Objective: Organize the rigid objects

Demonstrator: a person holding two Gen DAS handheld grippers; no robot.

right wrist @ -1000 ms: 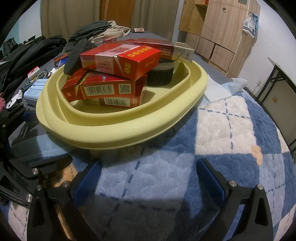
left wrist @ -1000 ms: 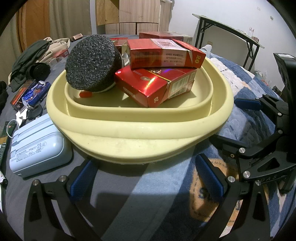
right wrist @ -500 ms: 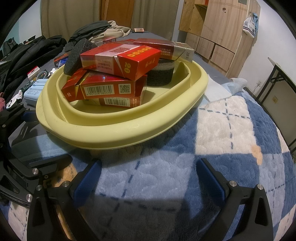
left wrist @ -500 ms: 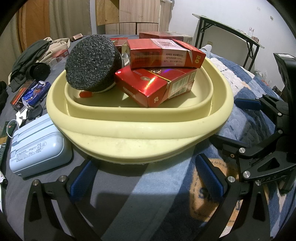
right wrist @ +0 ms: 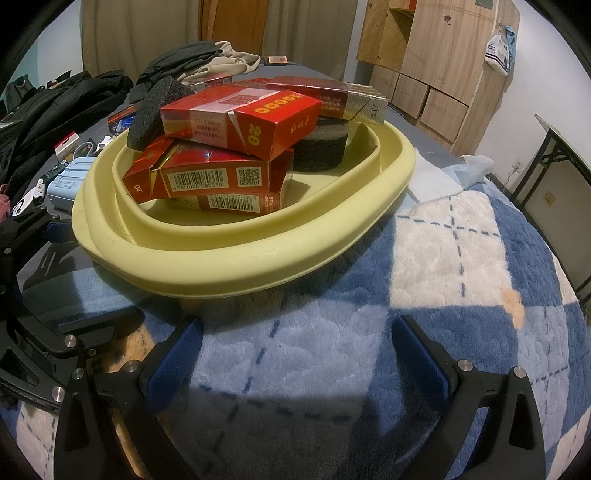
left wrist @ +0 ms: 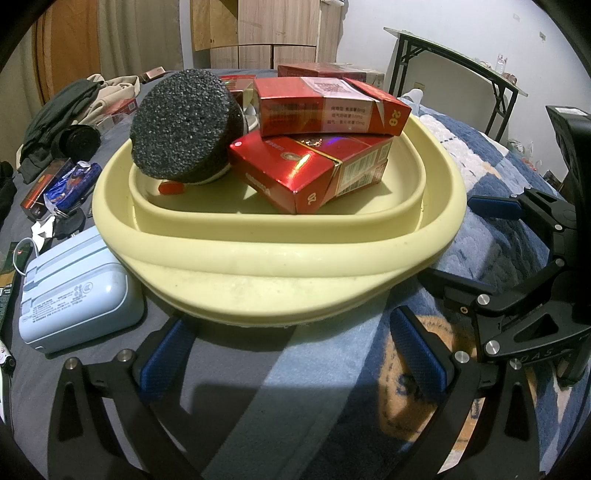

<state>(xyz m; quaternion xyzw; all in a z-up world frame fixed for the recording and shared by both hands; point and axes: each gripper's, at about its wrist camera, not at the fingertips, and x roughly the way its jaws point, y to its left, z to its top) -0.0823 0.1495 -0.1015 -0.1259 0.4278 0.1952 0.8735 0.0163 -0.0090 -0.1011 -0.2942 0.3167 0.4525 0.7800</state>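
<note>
Cigarette boxes (left wrist: 325,110) and black foam discs (left wrist: 181,127) sit piled in the yellow basin (left wrist: 280,266) at frame centre, on the blue plaid blanket (right wrist: 461,258). Left tool (left wrist: 291,350) and right tool (right wrist: 295,352) both stand spread at the bottom edge, holding nothing.

Pale wooden wardrobe (right wrist: 436,51) against a white wall (left wrist: 461,26), beige curtains (left wrist: 129,33), black-legged folding table (left wrist: 454,70) alongside.

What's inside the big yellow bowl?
The pale yellow rubbery basin holds stacked red cigarette boxes, a round black foam sponge leaning beside them, and a second black sponge behind. Whatever lies beneath the stack is covered.
</note>
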